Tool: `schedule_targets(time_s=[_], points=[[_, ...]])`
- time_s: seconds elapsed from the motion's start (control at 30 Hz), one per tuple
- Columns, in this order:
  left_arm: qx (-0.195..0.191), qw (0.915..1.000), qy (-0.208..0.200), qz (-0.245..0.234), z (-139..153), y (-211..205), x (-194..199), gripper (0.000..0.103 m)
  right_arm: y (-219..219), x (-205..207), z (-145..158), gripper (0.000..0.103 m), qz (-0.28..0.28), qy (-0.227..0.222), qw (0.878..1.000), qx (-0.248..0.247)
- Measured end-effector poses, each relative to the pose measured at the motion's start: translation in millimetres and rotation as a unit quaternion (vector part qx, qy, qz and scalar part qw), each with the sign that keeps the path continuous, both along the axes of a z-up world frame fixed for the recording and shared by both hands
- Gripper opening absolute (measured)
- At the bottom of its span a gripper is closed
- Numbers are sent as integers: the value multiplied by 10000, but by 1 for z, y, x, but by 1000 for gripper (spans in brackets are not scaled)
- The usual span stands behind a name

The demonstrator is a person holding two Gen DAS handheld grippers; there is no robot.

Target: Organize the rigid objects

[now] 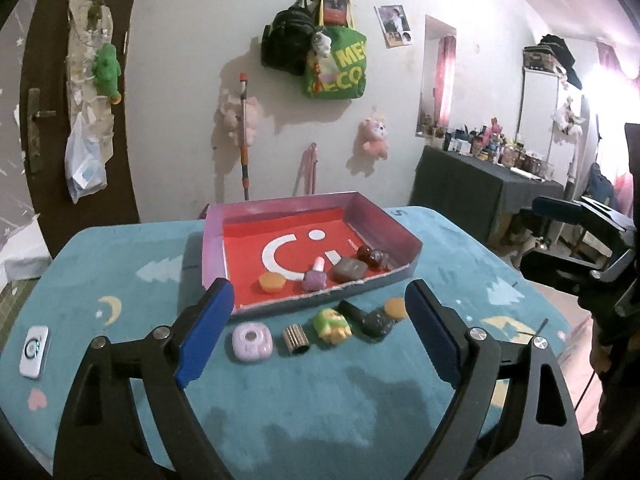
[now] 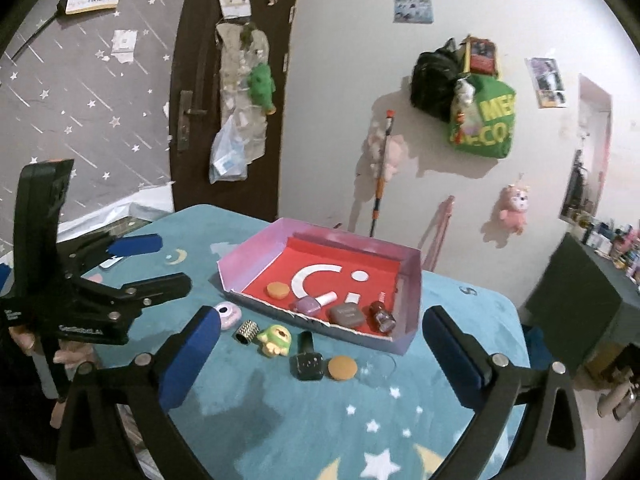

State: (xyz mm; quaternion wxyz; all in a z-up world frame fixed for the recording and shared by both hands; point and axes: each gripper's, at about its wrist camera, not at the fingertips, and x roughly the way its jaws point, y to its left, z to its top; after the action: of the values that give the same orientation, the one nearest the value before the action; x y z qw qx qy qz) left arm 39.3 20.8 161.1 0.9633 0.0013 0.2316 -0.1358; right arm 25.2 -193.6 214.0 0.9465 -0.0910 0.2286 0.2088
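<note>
**Both grippers wide and empty over a half-sorted bench**

A bench (image 2: 280,432) under a teal cloth with moons and stars carries everything. At its middle sits a shallow pink-walled tray (image 2: 256,264) with a red floor. Along the tray's near wall lie an orange disc (image 2: 278,290), a lilac polish bottle (image 2: 314,303) on its side, a grey-brown compact (image 2: 346,314) and a dark red polish bottle (image 2: 382,315).

At 6 o'clock of the tray, on the cloth, a row waits: a lilac round case (image 2: 227,314), a ribbed metal cylinder (image 2: 246,332), a green toy (image 2: 275,341), a black polish bottle (image 2: 307,361), a second orange disc (image 2: 342,368) and a clear glass piece (image 2: 376,368).

The left gripper (image 1: 320,332) has its blue fingers (image 1: 206,332) spread wide around nothing. The right gripper (image 2: 320,360) likewise stands wide and empty, above the row.
</note>
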Motion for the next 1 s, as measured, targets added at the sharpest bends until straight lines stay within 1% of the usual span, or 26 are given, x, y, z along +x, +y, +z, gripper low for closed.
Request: schedule_targets(time_s=[0.1,0.23,0.43,0.5,0.67,0.83,1.0], points=[[12,10000,-4,28,-7,-2,-8,88,-2,-13,-9,103,-78,34,9999,132],[71,9999,81,69,-22,-5,-17,88,-6,-19,-28,103,-161,219,9989,380],[-91,9985,529,104,-52,0,-9,88,-12,-14,-62,103,-413,531,9959,606],[-181,9974,674,197,-61,3,-4,88,-13,-10,-73,103,-521,643,9945,643],[-322,9941,978,339,-78,6,9,88,-13,2,-97,103,-788,845,9920,518],[-224,9921,1154,435,-91,2,20,88,-14,12,-112,103,-908,969,9903,407],[-182,9896,1343,486,-101,2,31,88,-15,21,-120,103,-969,1054,9891,356]])
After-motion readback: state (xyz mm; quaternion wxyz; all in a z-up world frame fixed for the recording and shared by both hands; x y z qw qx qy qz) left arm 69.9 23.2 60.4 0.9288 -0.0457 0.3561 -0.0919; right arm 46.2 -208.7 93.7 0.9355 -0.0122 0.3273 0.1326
